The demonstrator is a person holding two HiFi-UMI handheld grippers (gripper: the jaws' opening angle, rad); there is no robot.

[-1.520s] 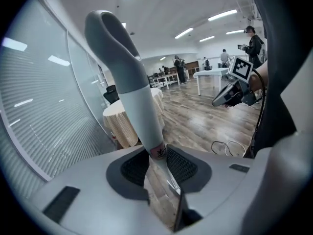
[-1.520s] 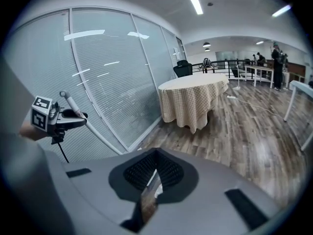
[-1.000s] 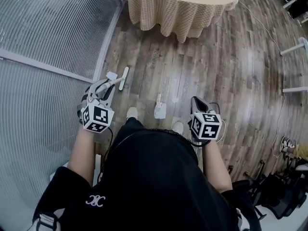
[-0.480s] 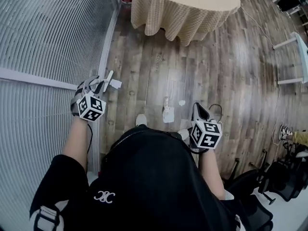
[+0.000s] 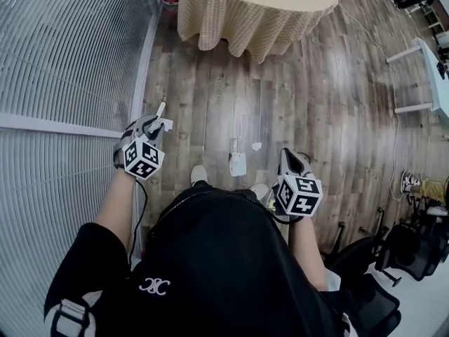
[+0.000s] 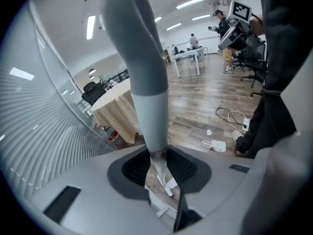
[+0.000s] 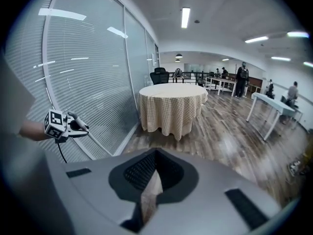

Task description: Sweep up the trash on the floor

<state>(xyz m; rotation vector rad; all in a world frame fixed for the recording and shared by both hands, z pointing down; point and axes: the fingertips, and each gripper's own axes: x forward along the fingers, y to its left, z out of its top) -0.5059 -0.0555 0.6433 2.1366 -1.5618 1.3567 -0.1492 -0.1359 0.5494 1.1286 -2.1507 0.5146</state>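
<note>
Status: sweeping is judged not yet begun. The trash (image 5: 237, 163), what looks like a crushed bottle with a white sheet, is seen loose on the wood floor just ahead of the person's feet. A small white scrap (image 5: 257, 146) lies near it, on the side towards the table (image 5: 210, 9).

The left gripper (image 5: 149, 128) is clamped on the grey broom handle (image 6: 142, 72). The broom head (image 6: 166, 185) is glimpsed below through the jaw gap, by the glass wall (image 5: 63, 62) and well apart from the trash.

The right gripper (image 5: 290, 161) is held with its jaws drawn together and nothing between them.

Containers: no dustpan or bin can be made out, so nothing is seen collected. All gathering and disposal is left to do.
</note>
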